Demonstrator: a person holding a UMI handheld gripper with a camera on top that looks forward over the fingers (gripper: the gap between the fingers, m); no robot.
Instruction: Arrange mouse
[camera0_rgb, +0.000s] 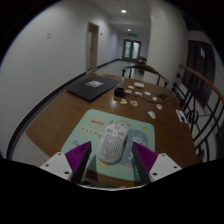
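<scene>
A white perforated mouse (113, 140) lies on a mint-green mouse mat (90, 128) on a wooden table (60, 115). My gripper (112, 162) is low over the near end of the mat. Its purple-padded fingers (80, 157) stand on either side of the mouse's rear half. A narrow gap shows at each side, so the gripper is open and the mouse stands between the fingers, resting on the mat.
A dark closed laptop (90, 88) lies on the far left of the table. Small cards and oddments (137, 92) are scattered beyond the mat. Chairs (195, 105) stand along the right side. A corridor with doors (131, 48) runs behind.
</scene>
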